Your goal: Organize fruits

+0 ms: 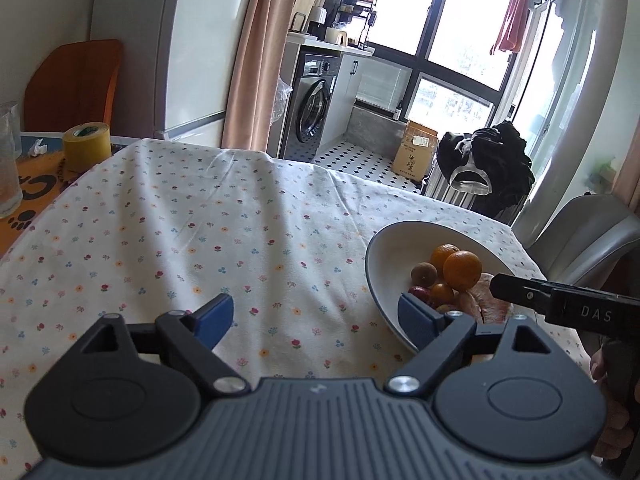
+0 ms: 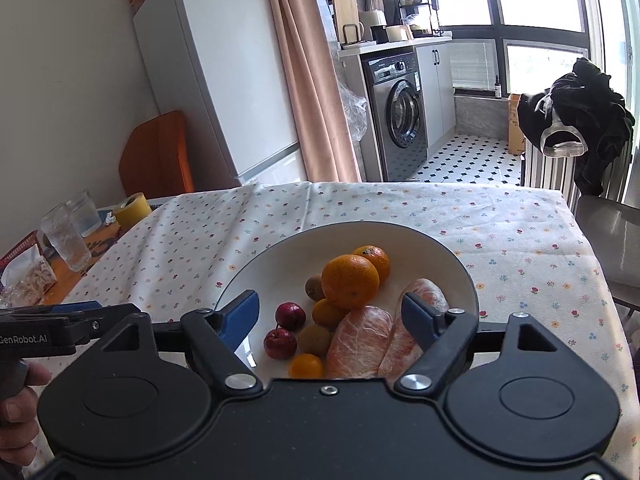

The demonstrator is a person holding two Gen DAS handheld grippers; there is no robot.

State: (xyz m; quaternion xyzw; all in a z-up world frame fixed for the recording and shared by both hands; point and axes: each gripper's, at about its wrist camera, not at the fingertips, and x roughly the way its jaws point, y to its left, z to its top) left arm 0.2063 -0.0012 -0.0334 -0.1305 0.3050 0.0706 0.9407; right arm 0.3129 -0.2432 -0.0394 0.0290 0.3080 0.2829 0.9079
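While you held both grippers spread wide and empty, all the fruits (image 2: 344, 312) sat in the white bowl (image 2: 256, 272) near the table's (image 2: 520, 240) right edge. Left gripper (image 1: 316, 320) and right gripper (image 2: 330, 316) had grabbed nothing; the sorting looked almost done.

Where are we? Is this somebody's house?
Most likely a home, in a dining spot beside a kitchen or laundry area: a washing machine, a white fridge, and a fruit bowl on a flowered tablecloth.

The left claw (image 1: 314, 326) is held wide open above a flower-print table (image 1: 200, 232), beside a white bowl (image 1: 384, 248) of oranges (image 1: 462, 270) and smaller fruit, over which the right claw (image 1: 520, 292) is extended.
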